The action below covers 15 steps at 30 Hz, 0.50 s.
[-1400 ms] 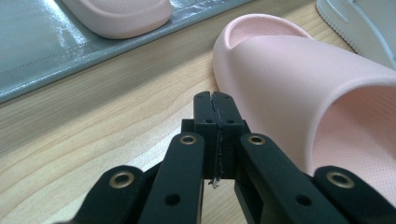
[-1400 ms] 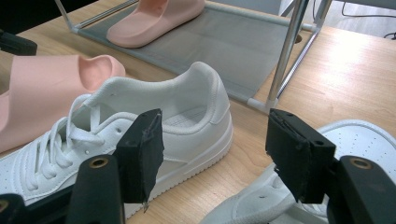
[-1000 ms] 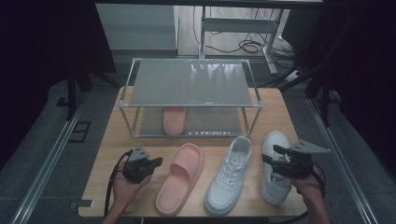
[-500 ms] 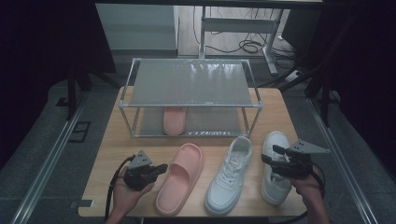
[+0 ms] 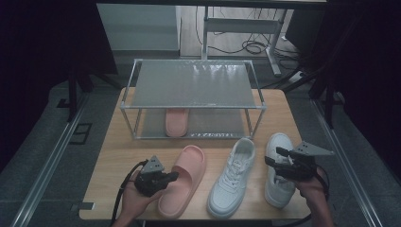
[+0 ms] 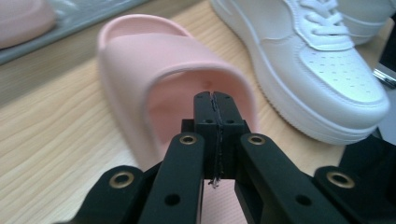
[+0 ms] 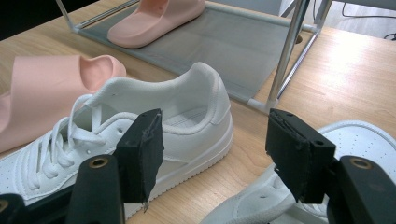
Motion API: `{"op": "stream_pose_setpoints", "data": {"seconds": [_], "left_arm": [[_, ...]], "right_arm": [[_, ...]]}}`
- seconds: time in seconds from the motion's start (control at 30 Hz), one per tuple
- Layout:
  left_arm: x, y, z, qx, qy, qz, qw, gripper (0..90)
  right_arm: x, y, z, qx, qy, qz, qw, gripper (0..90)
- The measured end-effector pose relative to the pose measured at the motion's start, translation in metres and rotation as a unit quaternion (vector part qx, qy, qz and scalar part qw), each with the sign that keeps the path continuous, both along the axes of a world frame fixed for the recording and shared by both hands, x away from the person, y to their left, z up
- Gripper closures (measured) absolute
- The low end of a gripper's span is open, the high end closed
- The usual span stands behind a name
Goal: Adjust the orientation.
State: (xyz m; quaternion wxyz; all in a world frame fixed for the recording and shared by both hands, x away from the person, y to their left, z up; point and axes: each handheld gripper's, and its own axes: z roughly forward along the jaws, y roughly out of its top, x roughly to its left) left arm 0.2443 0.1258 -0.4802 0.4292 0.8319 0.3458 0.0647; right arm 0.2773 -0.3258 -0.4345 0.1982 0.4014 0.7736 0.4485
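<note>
Just in front of the shoe rack (image 5: 194,90) lies the pink slide (image 5: 183,178) — the left gripper (image 5: 171,177), jaws pressed together and empty, noses at it — while the right gripper (image 5: 274,156) gapes wide over a white sneaker (image 5: 280,170).

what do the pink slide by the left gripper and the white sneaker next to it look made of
Pink slide: likely moulded foam or soft rubber, matte, one seamless piece with thick rounded edges. White sneaker: probably smooth leather or a synthetic, slight sheen, stitched panels, perforated toe, woven laces, ribbed rubbery sole.

Pink slide sandal (image 5: 183,178) flat on counter (image 5: 118,156), toe toward rack; white sneaker (image 5: 232,177) upright just beside it, 2nd white sneaker (image 5: 276,165) farther right.
</note>
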Motion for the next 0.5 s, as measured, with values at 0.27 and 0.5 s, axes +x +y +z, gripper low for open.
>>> {"op": "stream_pose_setpoints", "data": {"seconds": [0.27, 0.5], "left_arm": [[-0.006, -0.031, -0.005, 0.019, 0.013, -0.051, 0.9984, 89.8], [-0.008, -0.049, -0.013, 0.035, 0.025, -0.078, 0.9960, 89.9]], "right_arm": [[0.000, 0.000, -0.001, 0.001, 0.000, 0.000, 1.0000, 37.6], [0.000, -0.001, -0.001, 0.001, 0.000, 0.000, 1.0000, 37.6]]}}
